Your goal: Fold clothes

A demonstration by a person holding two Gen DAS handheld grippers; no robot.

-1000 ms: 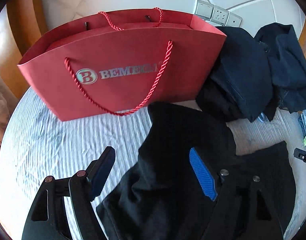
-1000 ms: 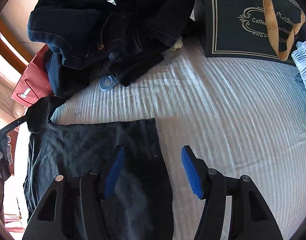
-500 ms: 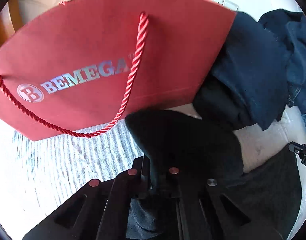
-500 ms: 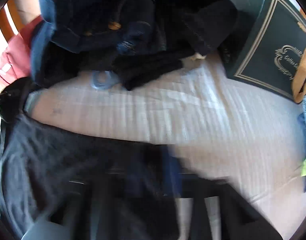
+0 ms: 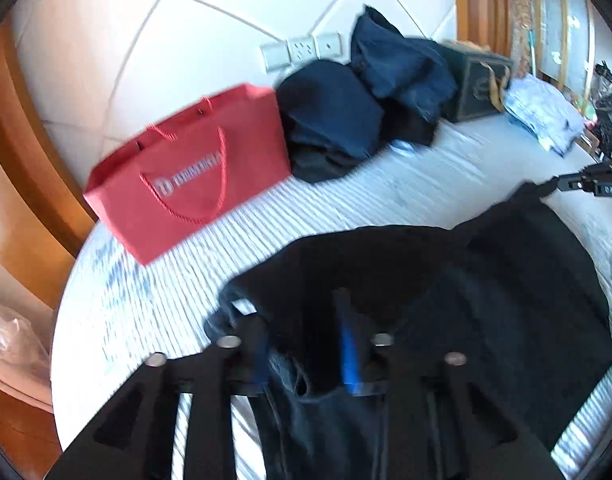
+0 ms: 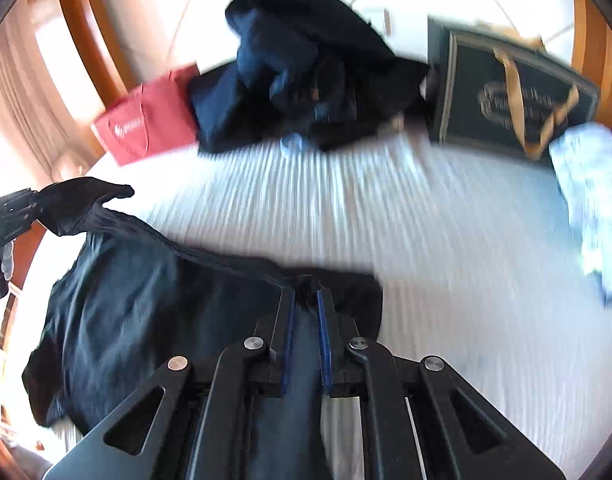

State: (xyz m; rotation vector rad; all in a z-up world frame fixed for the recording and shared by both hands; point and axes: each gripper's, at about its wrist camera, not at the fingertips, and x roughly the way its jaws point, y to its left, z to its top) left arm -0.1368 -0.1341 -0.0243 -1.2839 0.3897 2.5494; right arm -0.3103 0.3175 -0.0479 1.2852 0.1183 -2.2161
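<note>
My right gripper [image 6: 306, 300] pinches a corner of the black cloth [image 6: 146, 304] on the bed [image 6: 425, 240]. My left gripper [image 5: 302, 332] has just been opening, with cloth between its fingers, but I cannot tell if it holds it.

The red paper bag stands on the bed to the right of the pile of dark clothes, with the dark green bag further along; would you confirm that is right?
Not quite: the red paper bag stands to the left of the pile of dark clothes, not the right. The dark green bag is indeed further along, beyond the pile. The left wrist view shows all three in a row on the bed.
</note>
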